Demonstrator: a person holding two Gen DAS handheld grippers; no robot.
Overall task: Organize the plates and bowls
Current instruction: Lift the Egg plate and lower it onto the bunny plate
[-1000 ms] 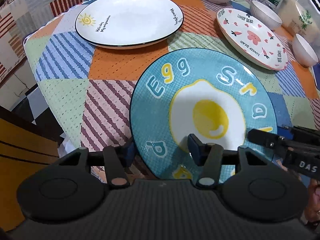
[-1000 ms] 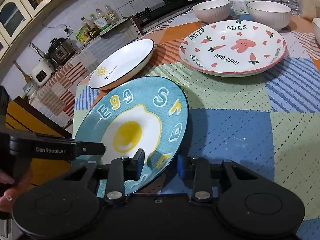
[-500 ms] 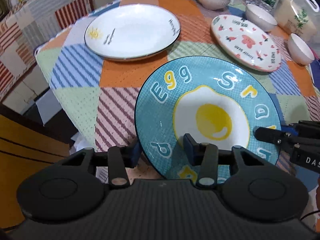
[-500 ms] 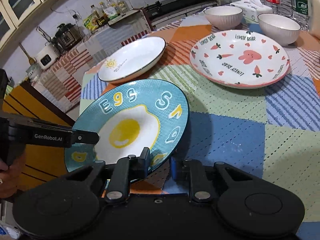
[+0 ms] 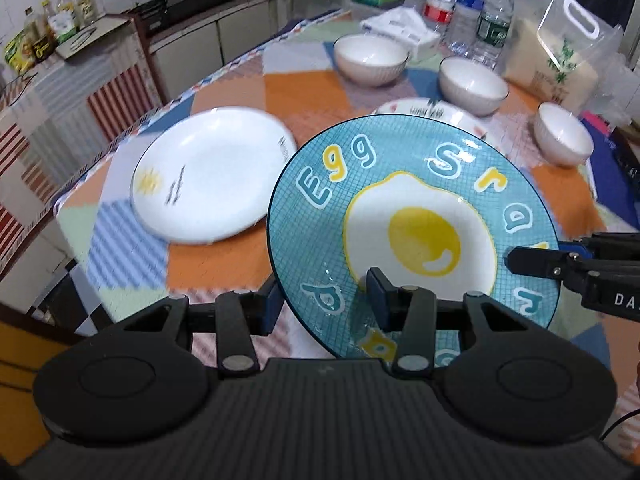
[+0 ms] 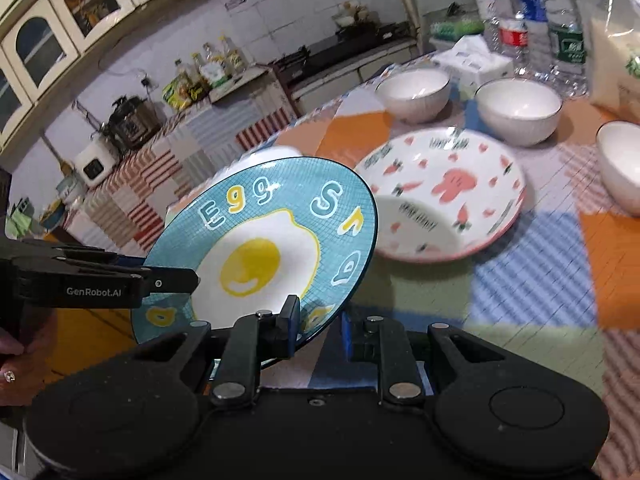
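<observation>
- Left gripper [image 5: 326, 298]: seen at the bottom of the left wrist view, its jaws having just been closing; they are now pinched on the near-left rim of the blue egg plate [image 5: 412, 236], one pad under the rim and one on the upper face beside the painted egg.
- Blue egg plate: held off the patchwork tablecloth [image 5: 216, 264] between both tools, tilted, its far edge raised. In the left wrist view it lies just right of the white plate [image 5: 212, 176], which rests flat on the cloth, and it covers part of the pink rabbit plate [image 6: 444, 196].
- Right gripper [image 6: 320, 326]: its jaws, having just been closing, are nearly pressed together on the plate's opposite rim; the left pad lies on the upper face, the right pad behind the rim. In the left wrist view its fingers enter from the right edge.
- Three white bowls [image 5: 370, 60] [image 5: 472, 84] [image 5: 564, 134]: set on the far right of the table, beyond the pink rabbit plate, in front of water bottles [image 5: 464, 8].
</observation>
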